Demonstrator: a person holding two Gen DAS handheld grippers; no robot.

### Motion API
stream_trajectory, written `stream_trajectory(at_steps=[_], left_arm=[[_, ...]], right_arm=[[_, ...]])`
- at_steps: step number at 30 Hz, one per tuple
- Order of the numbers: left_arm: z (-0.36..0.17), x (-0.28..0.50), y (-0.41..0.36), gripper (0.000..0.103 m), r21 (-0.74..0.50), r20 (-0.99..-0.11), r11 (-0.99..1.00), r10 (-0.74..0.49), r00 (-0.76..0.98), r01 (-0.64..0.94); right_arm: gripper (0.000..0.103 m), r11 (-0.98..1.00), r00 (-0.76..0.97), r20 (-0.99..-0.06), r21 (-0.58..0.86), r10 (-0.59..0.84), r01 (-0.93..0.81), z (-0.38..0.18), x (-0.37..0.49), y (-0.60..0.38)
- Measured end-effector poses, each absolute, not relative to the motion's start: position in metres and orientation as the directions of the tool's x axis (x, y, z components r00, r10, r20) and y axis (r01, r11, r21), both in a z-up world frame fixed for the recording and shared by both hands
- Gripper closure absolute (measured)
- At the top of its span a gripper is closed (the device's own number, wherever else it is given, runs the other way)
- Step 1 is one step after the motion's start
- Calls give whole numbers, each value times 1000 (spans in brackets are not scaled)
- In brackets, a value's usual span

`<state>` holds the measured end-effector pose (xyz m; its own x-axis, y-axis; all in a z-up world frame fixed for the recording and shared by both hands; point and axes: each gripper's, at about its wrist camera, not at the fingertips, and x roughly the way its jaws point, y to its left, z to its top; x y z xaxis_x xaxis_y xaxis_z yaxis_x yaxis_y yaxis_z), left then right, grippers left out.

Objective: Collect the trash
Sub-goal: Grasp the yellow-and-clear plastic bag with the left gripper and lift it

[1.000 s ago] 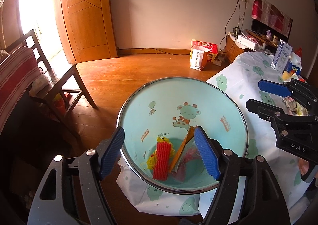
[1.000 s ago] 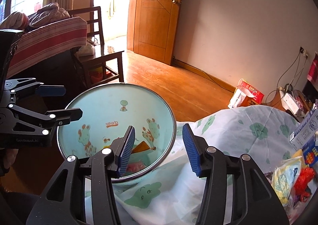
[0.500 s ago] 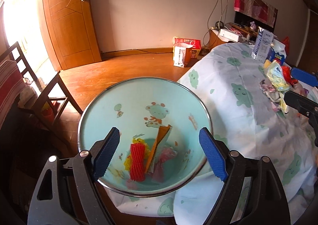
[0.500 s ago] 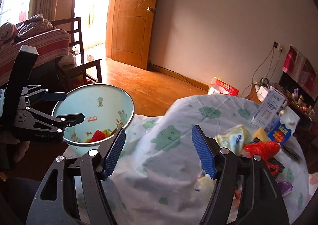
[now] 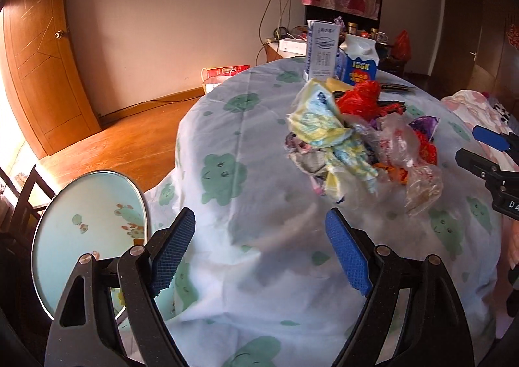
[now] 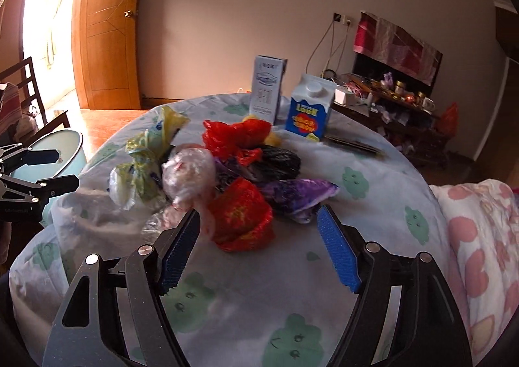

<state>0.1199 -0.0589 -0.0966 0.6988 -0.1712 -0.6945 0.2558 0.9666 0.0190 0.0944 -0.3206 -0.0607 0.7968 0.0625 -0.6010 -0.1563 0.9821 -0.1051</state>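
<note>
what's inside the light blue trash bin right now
Mostly hidden. The left wrist view shows only the bin's printed inner wall and a sliver of orange trash; the left gripper covers its bottom.

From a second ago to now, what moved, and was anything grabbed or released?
Both grippers swung away from the pale blue cartoon-print waste bin to the heap of crumpled plastic bags and wrappers on the table. The right gripper has just been opening its jaws, with nothing between them; the left gripper is open and empty too. Nothing was grabbed or released. The bin, the heap and the two cartons stayed put.
</note>
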Motion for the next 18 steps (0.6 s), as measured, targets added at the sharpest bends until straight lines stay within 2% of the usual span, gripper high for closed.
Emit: stream_trajectory(at_steps=[7,9,11,14,18], left_arm=[[-105,132,-109,23,35,-712,944,-207,671,328],[-112,137,-115,32,17,-732,939,-223,644,344],[-119,142,-121,69,-32,-755,923,-274,595,384],[-120,139,-124,83,-48,-753,911,-303,585,410],[-107,129,-118,89,-33,-733,905,-310,606,424]], right_arm=[[24,995,809,-588,-75,5,-61,-72,91,-363],[24,997,811,-584,-64,5,-52,-74,90,-370],[24,998,813,-583,-51,9,-47,-74,90,-373],[24,998,814,-580,-41,18,-51,-76,89,-372],[24,998,812,-583,-33,28,-58,-77,88,-367]])
